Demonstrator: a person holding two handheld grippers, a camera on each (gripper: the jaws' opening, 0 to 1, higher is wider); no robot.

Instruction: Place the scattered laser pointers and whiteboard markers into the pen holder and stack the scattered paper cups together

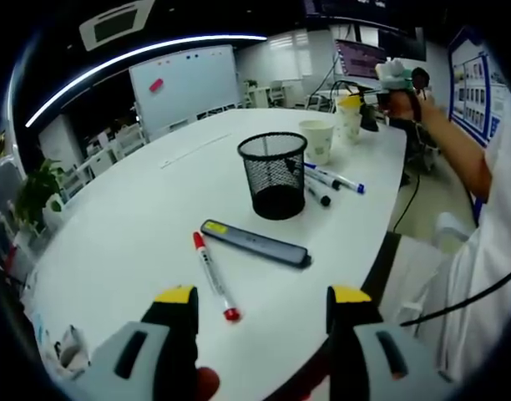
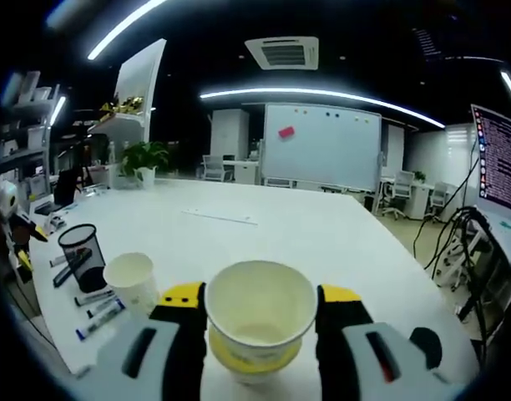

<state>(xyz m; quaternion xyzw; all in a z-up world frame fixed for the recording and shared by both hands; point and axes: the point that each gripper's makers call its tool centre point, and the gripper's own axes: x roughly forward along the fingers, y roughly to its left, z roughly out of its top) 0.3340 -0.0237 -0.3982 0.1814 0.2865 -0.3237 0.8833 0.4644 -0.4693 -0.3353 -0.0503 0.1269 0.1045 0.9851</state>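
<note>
White table (image 1: 139, 217) — right gripper (image 2: 260, 305) grips paper cup (image 2: 260, 322).

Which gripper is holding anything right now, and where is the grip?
The right gripper clamps a paper cup by its side walls, just below the rim. The left gripper is open, holding nothing.

1. The left gripper (image 1: 262, 311) hovers over the near edge of the desk (image 1: 139, 225), jaws spread wide with nothing between them.
2. The right gripper (image 2: 260, 313) has its jaws closed on a paper cup (image 2: 259, 322), held upright.
3. The person's right arm (image 1: 456, 142) reaches toward the desk's far corner.
</note>
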